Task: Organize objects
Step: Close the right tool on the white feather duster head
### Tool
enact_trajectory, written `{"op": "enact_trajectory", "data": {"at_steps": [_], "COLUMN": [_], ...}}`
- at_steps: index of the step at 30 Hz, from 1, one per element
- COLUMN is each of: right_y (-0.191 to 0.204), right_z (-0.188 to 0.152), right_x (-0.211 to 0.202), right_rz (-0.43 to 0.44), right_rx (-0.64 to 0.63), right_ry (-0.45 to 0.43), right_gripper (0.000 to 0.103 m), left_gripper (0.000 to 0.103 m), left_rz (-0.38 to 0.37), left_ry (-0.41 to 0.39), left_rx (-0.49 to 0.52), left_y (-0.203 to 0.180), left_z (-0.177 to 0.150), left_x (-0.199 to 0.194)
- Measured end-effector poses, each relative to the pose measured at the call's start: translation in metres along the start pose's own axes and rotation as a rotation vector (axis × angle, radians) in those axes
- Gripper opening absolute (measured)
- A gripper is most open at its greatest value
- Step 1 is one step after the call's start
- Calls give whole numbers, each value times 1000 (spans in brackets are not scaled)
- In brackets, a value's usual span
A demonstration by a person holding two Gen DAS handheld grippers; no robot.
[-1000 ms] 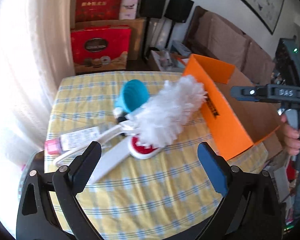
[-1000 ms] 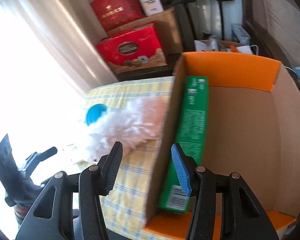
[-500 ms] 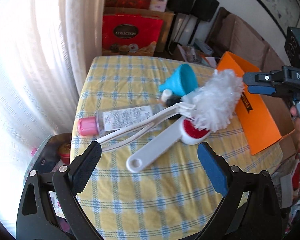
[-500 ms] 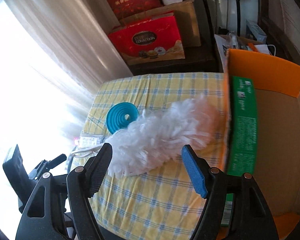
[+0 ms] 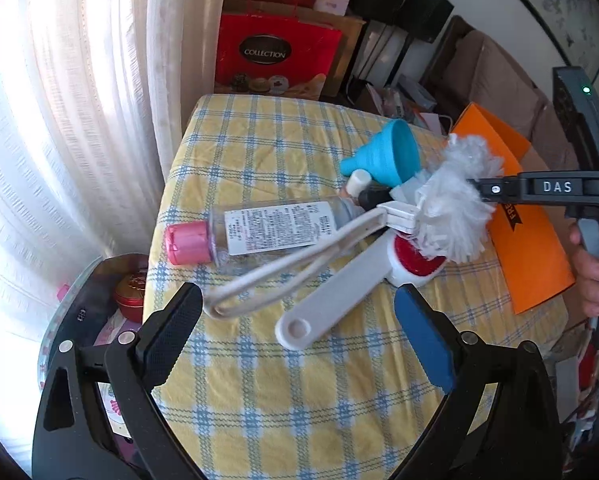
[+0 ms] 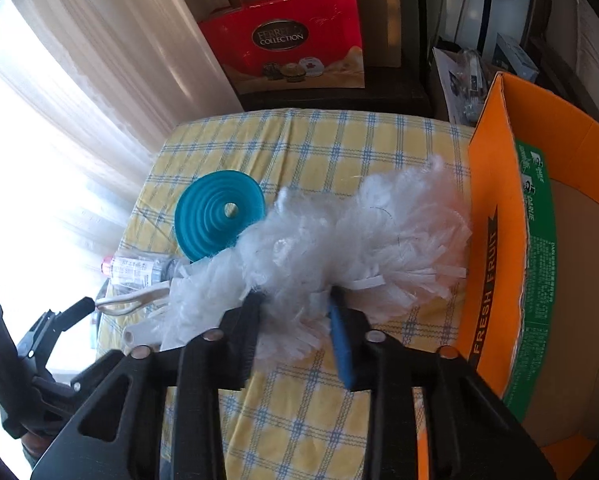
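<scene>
Right gripper is down on the white duster, its jaws having just been closing; the fluffy head bulges up between the black pad and the blue pad, and both pads press into the fibres. The grip sits on the near edge of the head, about midway along its length.

The duster lies on the checked tablecloth. Its long axis runs across the right wrist view, fluffy end toward the orange cardboard box at the right, where the fibres touch the box wall. Its white loop handle points the other way, toward the window curtain.

Left gripper hangs above the near part of the cloth, jaws spread wide with nothing between them. The end of the loop handle lies just past its black pad, apart from it.

Under the handle lies a clear bottle with a pink cap, on its side, cap toward the curtain. A white-handled brush with a red face lies beside and partly under the duster head. A blue funnel rests tipped against the far side of the head. A green carton stands inside the box against its wall. A red gift bag stands beyond the table.
</scene>
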State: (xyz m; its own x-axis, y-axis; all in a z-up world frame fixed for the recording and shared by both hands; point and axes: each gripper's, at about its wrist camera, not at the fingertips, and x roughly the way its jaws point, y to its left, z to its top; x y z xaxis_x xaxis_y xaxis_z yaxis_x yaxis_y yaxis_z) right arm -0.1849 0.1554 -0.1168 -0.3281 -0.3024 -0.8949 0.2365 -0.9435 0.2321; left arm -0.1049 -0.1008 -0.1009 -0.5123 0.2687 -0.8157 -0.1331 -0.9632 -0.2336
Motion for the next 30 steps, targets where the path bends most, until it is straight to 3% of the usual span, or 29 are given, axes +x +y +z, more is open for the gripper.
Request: {"op": "enact_trajectory", "data": {"at_steps": [9,12,16,17,24,28,30], "right_y": [-2,3,8,8,9,11,12], "right_z": [1,1,-1,-1,-1,1,2], "right_x": [-18,-21,-21,-20,-20,-24,-26], "right_rz": [17,6,1,-1,8,29,41], "right_rx": [-10,-33,-36,-37,-28,-21,-17], "right_ry": [-49,-53,-51,-50,-50,-58,-61], "right_gripper": [7,7,7,7,7,6,6], "left_gripper": [96,93,60,56,53,30,26], "left_rz": [2,-58,-84,-89,-73,-86,-90], "left_ry": [-4,-9,33,45,73,66,59], "left_rx": [-44,-52,-52,-44,65,69,77], "left_y": [26,29,31,30,19,22,22], "left_z": [-5,-1,3,3,-6,-7,-7], "left_x": [1,3,14,16,22,19,15]}}
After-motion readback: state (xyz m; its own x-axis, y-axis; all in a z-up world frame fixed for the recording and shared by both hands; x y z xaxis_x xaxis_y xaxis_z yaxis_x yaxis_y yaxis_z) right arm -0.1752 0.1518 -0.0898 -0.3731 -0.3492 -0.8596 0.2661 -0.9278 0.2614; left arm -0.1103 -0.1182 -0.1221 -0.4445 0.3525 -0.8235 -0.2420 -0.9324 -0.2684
